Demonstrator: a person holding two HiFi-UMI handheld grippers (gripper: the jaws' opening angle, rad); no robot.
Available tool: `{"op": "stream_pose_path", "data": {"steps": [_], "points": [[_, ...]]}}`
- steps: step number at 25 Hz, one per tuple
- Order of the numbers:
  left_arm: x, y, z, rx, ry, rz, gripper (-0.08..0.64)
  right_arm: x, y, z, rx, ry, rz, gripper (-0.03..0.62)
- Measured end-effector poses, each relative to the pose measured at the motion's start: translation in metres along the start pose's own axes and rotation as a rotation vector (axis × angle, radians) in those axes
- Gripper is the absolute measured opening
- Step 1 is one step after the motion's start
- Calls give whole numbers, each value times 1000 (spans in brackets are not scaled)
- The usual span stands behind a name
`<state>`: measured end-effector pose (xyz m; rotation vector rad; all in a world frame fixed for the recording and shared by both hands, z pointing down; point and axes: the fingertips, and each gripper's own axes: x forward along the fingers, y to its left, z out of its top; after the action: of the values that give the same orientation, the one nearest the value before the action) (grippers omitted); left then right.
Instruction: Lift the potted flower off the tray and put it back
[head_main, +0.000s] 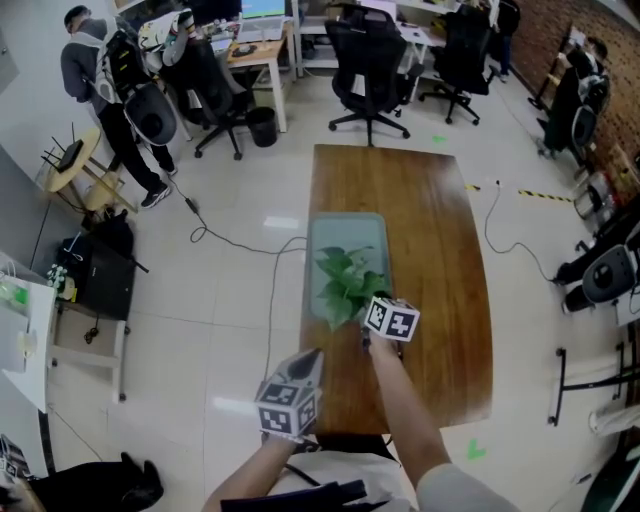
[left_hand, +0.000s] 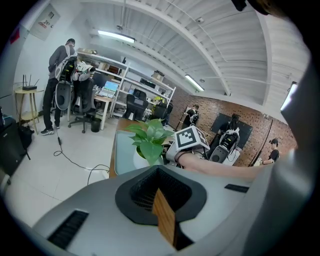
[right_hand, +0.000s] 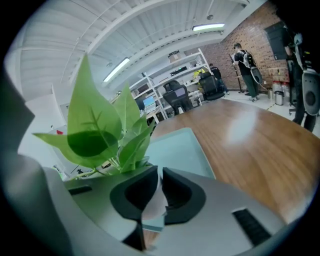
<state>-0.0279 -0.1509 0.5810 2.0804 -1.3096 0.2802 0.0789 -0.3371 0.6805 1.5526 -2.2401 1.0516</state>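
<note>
- Hanging off the table's near left corner, the left gripper (head_main: 308, 358) has its fingers drawn almost together on nothing, with only a sliver of wood showing through the slit. It looks parked clear because the lift needs just one hand.
- Just ahead of it the tray (head_main: 345, 228), pale and shallow, lies lengthwise along the table's left edge. The potted flower (head_main: 348, 282) stands at the tray's near end. Its white pot (left_hand: 141, 160) looks seated on the tray, though I cannot tell whether the base is quite touching.
- Right of the leaves, the right gripper (right_hand: 156, 197) is clamped on the pot, with the white wall showing between its fingers. Gripping from the near side seems meant to leave the leaves free and keep the pot upright.
- The table (head_main: 440, 260) is glossy brown wood, bare beyond the tray.
- Around it, from the left: a person (head_main: 100, 75) stands by a desk and a cable (head_main: 235, 240) trails over the pale floor (head_main: 230, 300). Black office chairs (head_main: 368, 60) stand past the table's far end, and a brick wall (right_hand: 252, 27) is at right.
</note>
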Motion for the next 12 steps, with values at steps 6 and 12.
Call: {"op": "stream_pose_path", "data": {"steps": [6, 12], "points": [[2, 1, 1, 3, 0, -6, -5, -2, 0, 2, -6, -16, -22, 66], [4, 1, 5, 13, -6, -19, -5, -22, -7, 19, 19, -77, -52, 80]]}}
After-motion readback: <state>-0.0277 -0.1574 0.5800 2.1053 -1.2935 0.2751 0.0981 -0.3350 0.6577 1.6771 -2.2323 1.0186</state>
